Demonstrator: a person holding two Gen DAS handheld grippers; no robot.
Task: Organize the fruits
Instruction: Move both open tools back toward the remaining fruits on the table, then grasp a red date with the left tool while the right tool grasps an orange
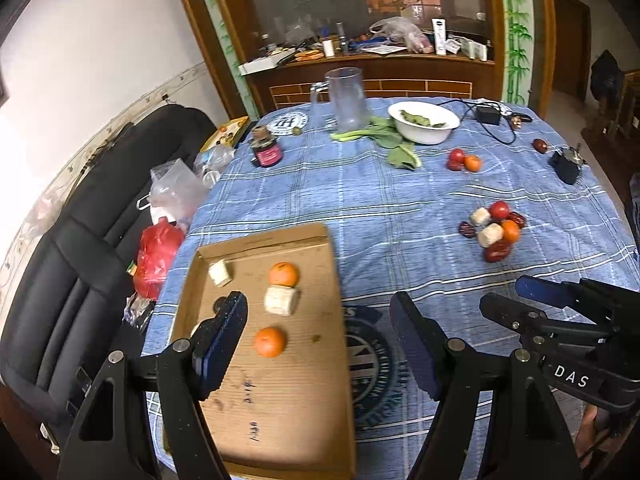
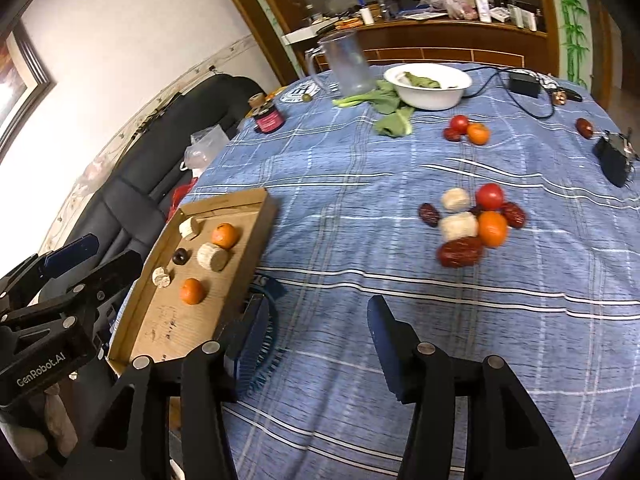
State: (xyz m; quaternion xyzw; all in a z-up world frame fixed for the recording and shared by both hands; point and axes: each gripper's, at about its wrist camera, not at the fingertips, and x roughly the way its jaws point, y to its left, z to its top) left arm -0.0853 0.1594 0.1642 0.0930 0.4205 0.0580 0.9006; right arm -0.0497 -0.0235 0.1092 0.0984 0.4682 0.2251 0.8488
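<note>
From my remote seat I saw a white wall (image 1: 100, 40) with a patterned border strip (image 2: 132, 116) along its lower part. A black sofa (image 1: 80, 248) stood against it, just beside the table's left edge. Beyond the far edge stood a wooden cabinet (image 1: 380, 68), its shelf cluttered, bamboo painted on its side panels (image 1: 516, 32). A framed picture (image 2: 20, 76) hung on the wall.

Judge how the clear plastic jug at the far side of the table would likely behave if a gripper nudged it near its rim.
The clear jug stands tall and narrow and looks empty, so it is probably light and apt to tip. Its smooth wall may slip between pads; the side handle seems the surer hold. If it toppled it might roll toward the white bowl.
</note>
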